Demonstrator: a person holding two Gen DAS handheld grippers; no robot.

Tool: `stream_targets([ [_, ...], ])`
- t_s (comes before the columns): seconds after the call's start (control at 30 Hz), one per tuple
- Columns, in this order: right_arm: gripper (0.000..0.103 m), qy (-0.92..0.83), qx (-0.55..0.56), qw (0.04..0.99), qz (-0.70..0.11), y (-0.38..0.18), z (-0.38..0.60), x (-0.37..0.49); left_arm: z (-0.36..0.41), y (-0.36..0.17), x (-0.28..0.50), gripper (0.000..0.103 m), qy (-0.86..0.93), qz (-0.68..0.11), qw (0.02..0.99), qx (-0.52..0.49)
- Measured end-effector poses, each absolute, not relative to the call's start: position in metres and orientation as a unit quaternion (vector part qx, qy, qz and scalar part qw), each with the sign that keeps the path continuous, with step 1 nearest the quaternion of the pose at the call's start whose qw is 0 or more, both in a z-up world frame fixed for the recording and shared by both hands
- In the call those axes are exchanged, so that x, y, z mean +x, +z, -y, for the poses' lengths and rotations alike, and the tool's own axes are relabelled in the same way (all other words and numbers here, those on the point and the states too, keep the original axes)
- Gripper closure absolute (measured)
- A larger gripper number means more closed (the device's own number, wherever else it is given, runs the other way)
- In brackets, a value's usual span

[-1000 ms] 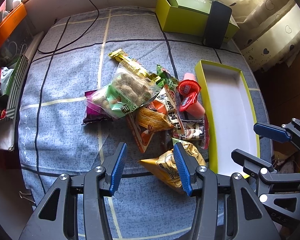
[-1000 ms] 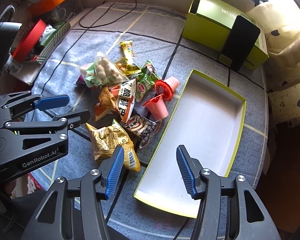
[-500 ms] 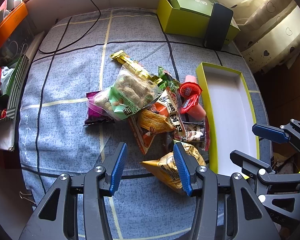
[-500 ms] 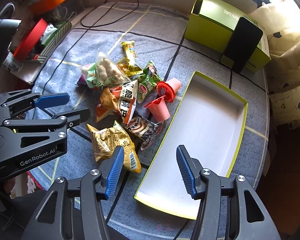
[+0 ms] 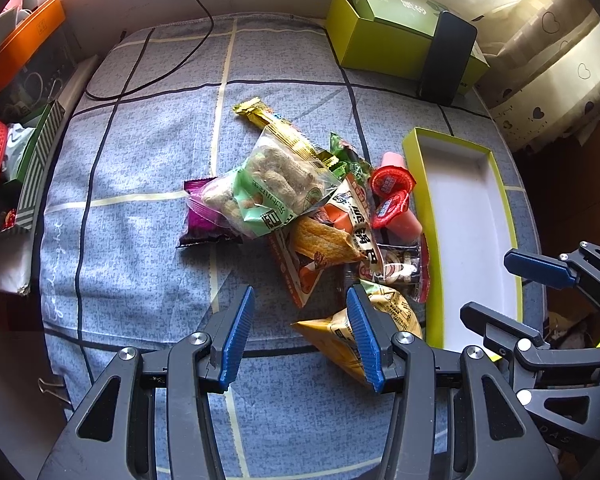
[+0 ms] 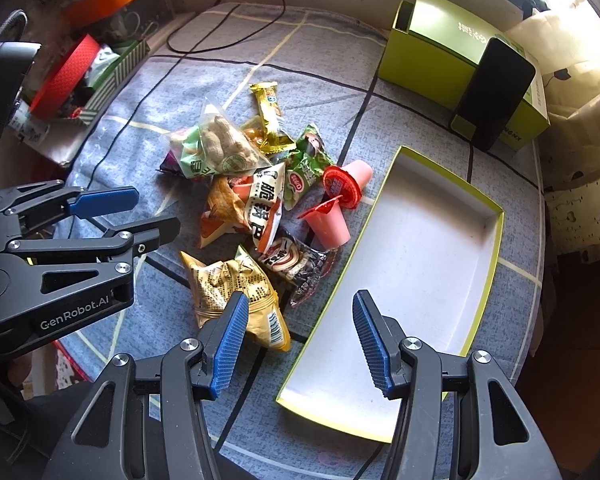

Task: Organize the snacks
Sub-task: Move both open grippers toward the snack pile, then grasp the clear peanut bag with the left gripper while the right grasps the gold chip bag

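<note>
At the far left we see cluttered boxes [image 6: 80, 76] along the edge of the blue checked cloth [image 5: 140, 208], with bare cloth between that edge and the snack pile [image 5: 300, 208]. Our left gripper [image 5: 300, 332] hovers wide open and holds nothing, above the near cloth beside a yellow packet [image 6: 236, 292]. Right of the pile, touching two pink jelly cups [image 6: 336, 204], lies the shallow green-rimmed tray [image 6: 496, 240]. Our right gripper [image 6: 296, 340] gapes open, holding nothing, over the tray's near end. A green box [image 6: 428, 60] stands far right.
</note>
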State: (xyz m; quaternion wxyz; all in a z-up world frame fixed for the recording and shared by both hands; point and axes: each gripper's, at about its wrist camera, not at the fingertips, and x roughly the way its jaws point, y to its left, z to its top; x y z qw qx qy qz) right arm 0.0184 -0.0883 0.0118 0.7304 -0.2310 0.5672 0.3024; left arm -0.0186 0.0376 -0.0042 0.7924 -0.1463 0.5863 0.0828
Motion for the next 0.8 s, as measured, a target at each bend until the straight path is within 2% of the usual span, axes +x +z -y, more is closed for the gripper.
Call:
stream_targets([
  [0.8,0.050,0.312,-0.233,0.723,-0.570,0.003,0.077,0.020,-0.050,-0.011,-0.018,0.054,0.092,-0.589,0.789,-0.150],
])
